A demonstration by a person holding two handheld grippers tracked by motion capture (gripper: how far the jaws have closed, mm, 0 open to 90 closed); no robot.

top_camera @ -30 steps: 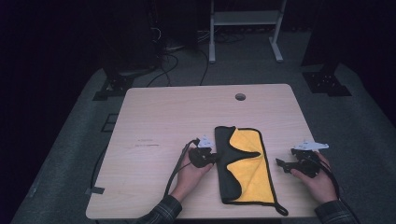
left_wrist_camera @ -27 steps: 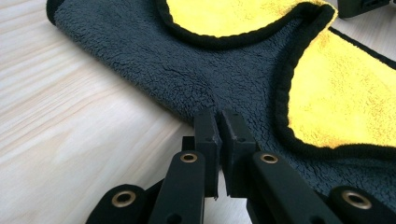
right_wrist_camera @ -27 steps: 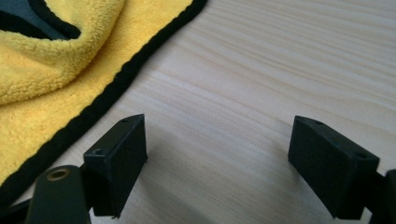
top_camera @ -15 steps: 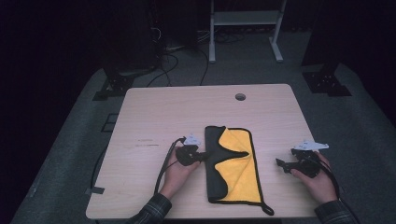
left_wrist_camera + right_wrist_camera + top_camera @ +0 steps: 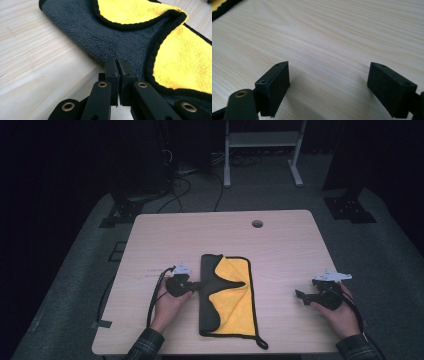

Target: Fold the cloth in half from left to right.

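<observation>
Left gripper (image 5: 117, 65) jaws pinched on the cloth (image 5: 226, 296) edge, right gripper (image 5: 328, 82) wide and idle; thin bite could slip, bunching cloth.

My left gripper (image 5: 192, 285): held in my left hand (image 5: 170, 304) near the tabletop's (image 5: 210, 232) front edge, left of centre, pointing toward the right edge; fingers (image 5: 111, 72) pressed together, pinching the cloth's (image 5: 227, 295) grey border. My right gripper (image 5: 302, 295): held in my right hand (image 5: 337, 310) near the front right corner, pointing left; fingers (image 5: 274, 83) wide apart, nothing between them. Both sleeves enter from the front edge.
</observation>
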